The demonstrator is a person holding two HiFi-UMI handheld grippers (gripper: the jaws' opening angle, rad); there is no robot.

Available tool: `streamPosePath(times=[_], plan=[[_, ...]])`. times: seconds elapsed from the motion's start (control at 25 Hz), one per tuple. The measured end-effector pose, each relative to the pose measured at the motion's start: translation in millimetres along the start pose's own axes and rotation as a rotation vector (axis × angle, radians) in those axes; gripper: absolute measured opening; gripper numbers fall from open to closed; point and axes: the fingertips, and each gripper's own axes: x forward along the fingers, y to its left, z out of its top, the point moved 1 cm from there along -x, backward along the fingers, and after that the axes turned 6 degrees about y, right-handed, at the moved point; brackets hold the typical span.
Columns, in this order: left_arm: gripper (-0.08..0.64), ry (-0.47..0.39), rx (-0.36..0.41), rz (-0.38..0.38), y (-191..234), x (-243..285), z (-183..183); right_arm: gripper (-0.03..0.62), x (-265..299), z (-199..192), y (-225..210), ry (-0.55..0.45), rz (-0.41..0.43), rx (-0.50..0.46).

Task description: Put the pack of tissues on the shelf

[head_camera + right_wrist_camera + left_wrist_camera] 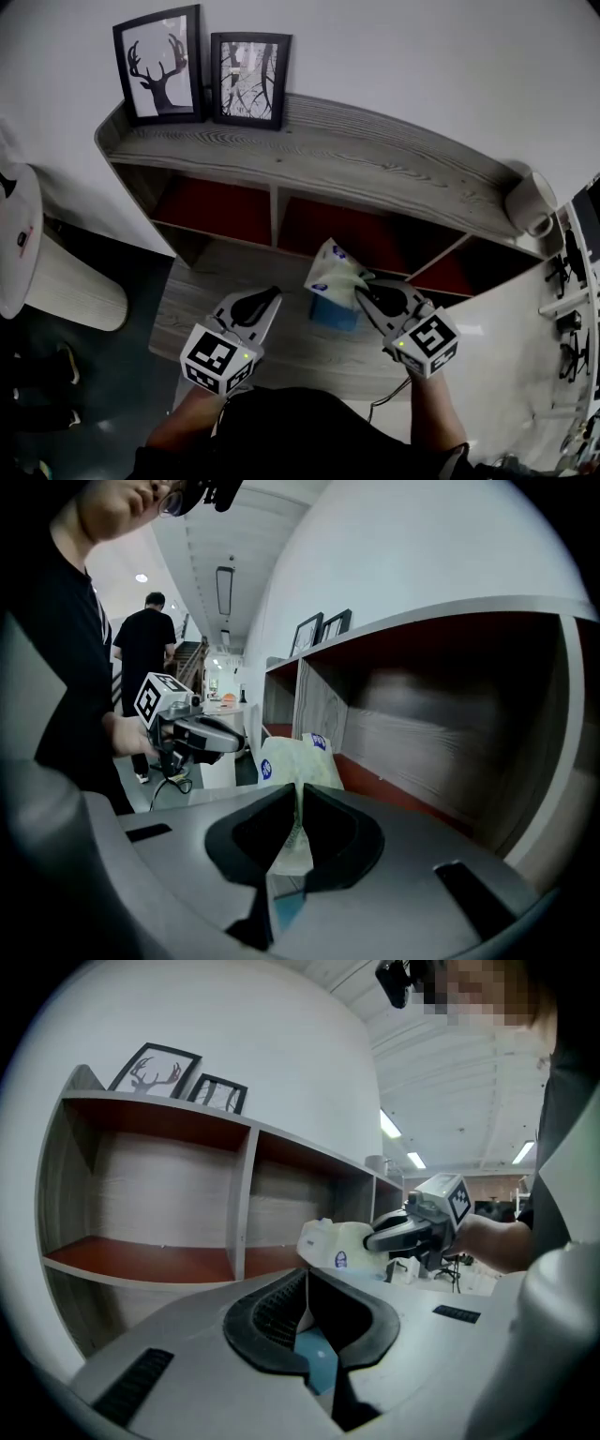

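The pack of tissues is a pale soft plastic pack with blue print, hanging in the air in front of the shelf's middle red compartment. My right gripper is shut on the pack's wrapper edge; the pack shows just past its jaws. My left gripper hovers to the pack's left with its jaws together and nothing in them. From the left gripper view, the pack and right gripper lie ahead. A blue box sits on the low wooden table beneath the pack.
Two framed pictures lean on the wall atop the shelf, and a white mug stands at its right end. A white round table is at far left. A person stands far behind.
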Motion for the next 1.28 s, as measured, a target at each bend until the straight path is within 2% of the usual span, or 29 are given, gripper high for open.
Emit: streamPosePath(times=[0.44,0.6,0.96,1.28], plan=[[0.021,-0.007,-0.018,-0.030,16.6,5.3,0.6,0.034,33.9,10.8,-52.7,0.046,-0.111,0.048],[0.021,-0.006,-0.032,-0.034,20.9,5.2,-1.7,0.034,48.3,12.6,-62.5,0.067,-0.151,0.026],[0.021,-0.017,-0.052,-0.032,27.1,4.2,-4.6,0.034,70.7,22.2,-79.6,0.114,-0.185,-0.016],[0.021,-0.030,-0.055,-0.033,23.9,0.4,-3.6,0.039,68.6,29.1,-86.1,0.099,-0.239,-0.031]])
